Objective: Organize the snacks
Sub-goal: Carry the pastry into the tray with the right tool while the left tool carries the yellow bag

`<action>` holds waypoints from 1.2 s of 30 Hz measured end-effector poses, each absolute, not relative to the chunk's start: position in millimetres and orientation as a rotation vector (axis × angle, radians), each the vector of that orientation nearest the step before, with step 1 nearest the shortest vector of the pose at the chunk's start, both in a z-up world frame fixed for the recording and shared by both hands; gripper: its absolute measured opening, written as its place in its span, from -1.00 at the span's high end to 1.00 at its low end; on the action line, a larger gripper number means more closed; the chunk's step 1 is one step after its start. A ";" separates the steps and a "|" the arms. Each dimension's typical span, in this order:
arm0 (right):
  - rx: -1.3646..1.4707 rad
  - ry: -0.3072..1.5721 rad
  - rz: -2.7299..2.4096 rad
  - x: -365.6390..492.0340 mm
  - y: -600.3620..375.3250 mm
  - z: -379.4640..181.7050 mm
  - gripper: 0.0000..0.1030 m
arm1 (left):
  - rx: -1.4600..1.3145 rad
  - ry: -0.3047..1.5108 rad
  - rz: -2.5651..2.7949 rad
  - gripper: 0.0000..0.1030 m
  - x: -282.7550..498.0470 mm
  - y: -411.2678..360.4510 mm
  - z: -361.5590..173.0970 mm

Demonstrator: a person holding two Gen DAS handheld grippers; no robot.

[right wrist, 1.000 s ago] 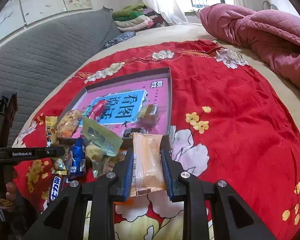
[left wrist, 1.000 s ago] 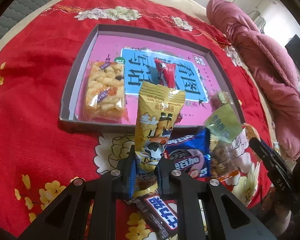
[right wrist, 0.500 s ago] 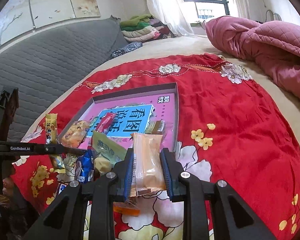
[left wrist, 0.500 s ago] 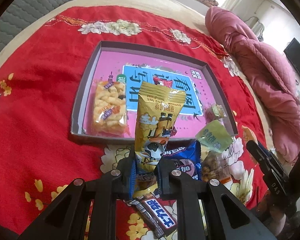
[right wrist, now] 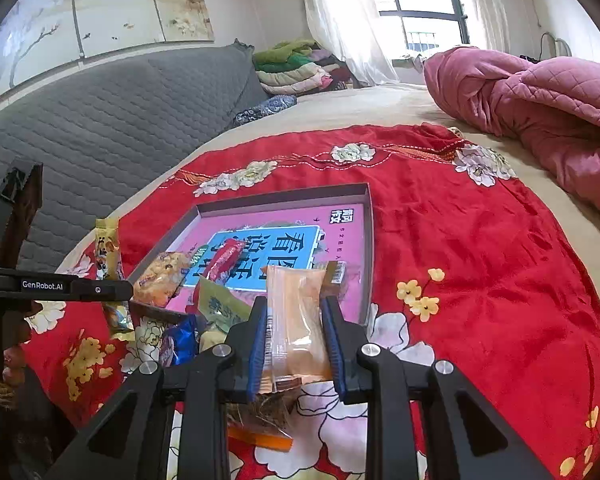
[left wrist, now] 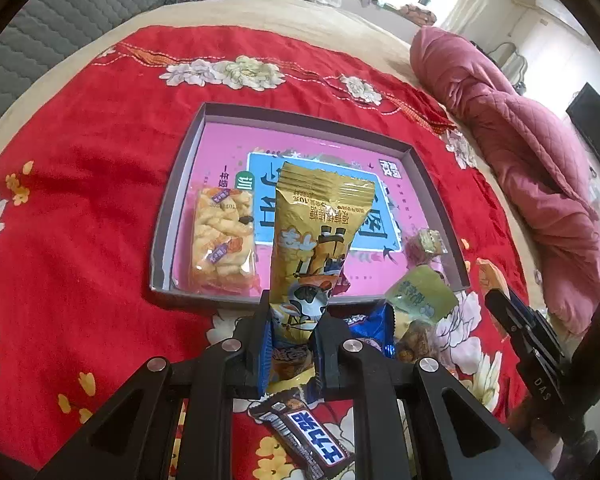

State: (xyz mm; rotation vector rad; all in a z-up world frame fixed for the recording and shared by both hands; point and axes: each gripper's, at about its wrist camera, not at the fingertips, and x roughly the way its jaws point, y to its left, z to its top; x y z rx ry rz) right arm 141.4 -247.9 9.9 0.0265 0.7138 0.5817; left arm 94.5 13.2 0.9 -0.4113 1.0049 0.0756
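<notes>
Yellow snack packet (left wrist: pixel 320 240) being pinched upright by left gripper (left wrist: pixel 292 344), orange wafer pack (right wrist: pixel 296 320) by right gripper (right wrist: pixel 296 344); both being held frame-centre, likely for tray (left wrist: pixel 162 240) placement.

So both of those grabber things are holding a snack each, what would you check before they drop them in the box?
1. Left gripper shut on the yellow snack bag: ok.
2. Right gripper shut on the clear-wrapped orange pastry: ok.
3. Bare floor left in the pink box: ok, the far half is free.
4. Snacks already inside stay clear: the puffed snack pack lies at one side, the red packet mid-box: ok.
5. Loose pile before the box, including the blue packet, not caught on either held snack: cannot tell.
</notes>
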 end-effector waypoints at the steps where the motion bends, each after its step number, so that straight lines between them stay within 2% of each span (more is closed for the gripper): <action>1: 0.030 0.711 0.582 141.7 -247.9 10.5 0.47 | -0.411 1.003 0.077 0.67 95.0 13.4 1.5; 36: 0.081 0.661 0.572 166.9 -245.4 16.1 0.47 | -0.378 0.963 0.148 0.67 123.6 14.2 20.0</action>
